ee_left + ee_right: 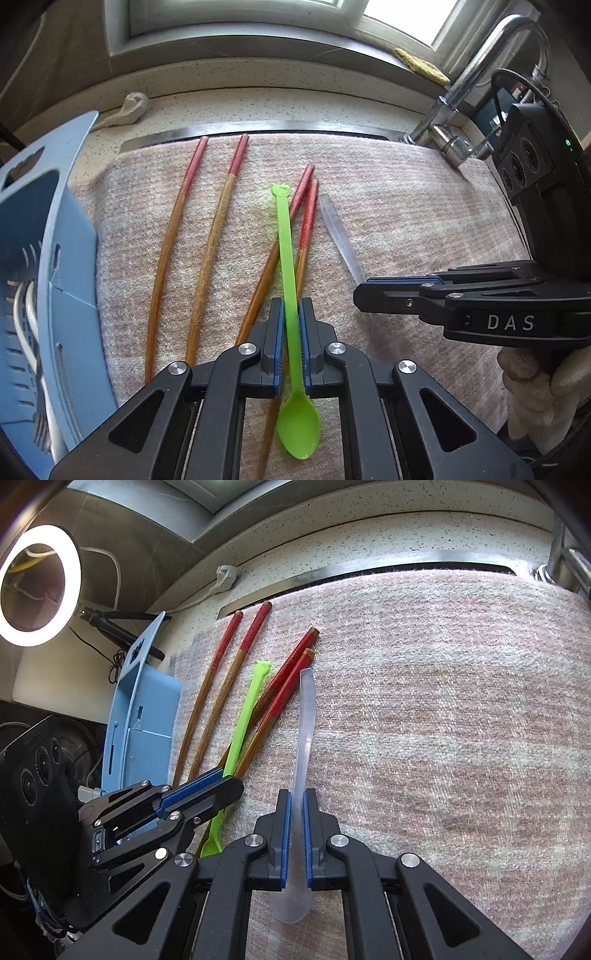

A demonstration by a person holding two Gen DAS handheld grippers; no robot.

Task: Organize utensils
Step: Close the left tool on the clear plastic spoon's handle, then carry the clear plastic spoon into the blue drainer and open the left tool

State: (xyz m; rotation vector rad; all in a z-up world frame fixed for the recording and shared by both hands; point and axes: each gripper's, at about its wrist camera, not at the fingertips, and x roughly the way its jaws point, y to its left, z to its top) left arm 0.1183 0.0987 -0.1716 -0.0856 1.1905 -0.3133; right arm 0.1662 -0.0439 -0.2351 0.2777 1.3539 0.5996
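Observation:
A bright green plastic spoon [287, 254] runs between the blue pads of my left gripper [291, 306], which is shut on its handle, bowl toward the camera. My right gripper [297, 799] is shut on the handle of a clear plastic spoon [306, 716]. Both spoons lie along a pinkish woven cloth [406, 206]. Several wooden chopsticks with red ends [218, 229] lie on the cloth, two of them crossing under the green spoon. In the right wrist view the left gripper [231, 775] grips the green spoon [243, 716] beside the chopsticks [221, 686]. The right gripper [360, 291] shows in the left wrist view.
A blue slotted utensil basket [51, 280] stands left of the cloth with white-handled utensils inside. A chrome faucet [476, 85] rises at the back right. A speckled counter [258, 107] and window sill lie behind. A lit ring lamp [38, 585] stands at far left.

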